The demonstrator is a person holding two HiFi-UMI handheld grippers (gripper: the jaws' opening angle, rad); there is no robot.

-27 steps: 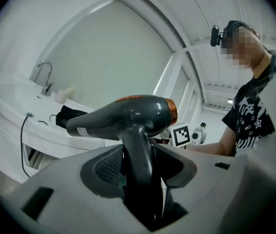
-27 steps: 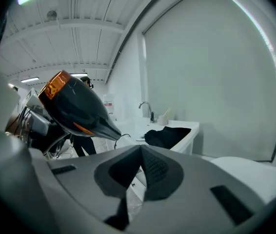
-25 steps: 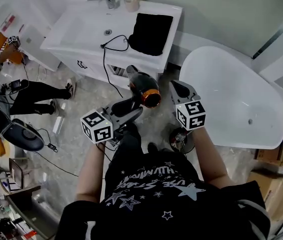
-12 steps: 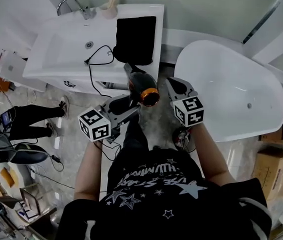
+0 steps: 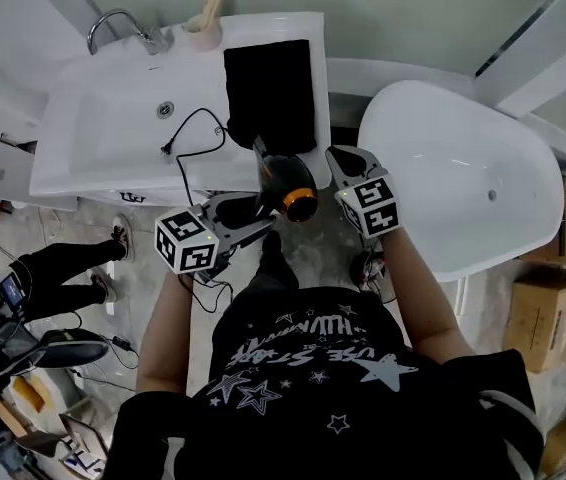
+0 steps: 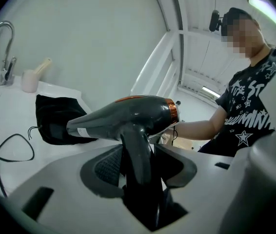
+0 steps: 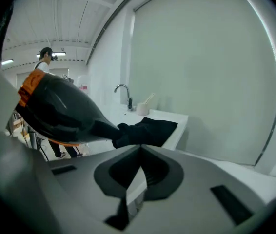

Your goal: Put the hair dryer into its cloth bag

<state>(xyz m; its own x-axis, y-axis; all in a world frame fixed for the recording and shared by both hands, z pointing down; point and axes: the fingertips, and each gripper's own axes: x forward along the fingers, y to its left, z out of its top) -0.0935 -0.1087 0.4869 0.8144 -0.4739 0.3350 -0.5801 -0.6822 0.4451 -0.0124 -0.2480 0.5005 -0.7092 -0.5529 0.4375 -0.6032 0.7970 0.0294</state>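
Holding hair dryer (image 5: 285,183) by handle in clamped left tongs (image 5: 238,218), right tongs (image 5: 348,163) closed, empty: trailing cord (image 5: 169,148) may snag on table (image 5: 103,168), twisting dryer before far bag (image 5: 271,93).

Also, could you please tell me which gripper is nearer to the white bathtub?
Right. In the head view the right gripper sits just beside the left rim of the bathtub; the left gripper, fingers shut on the handle of the hair dryer, is farther off, beyond that dryer.
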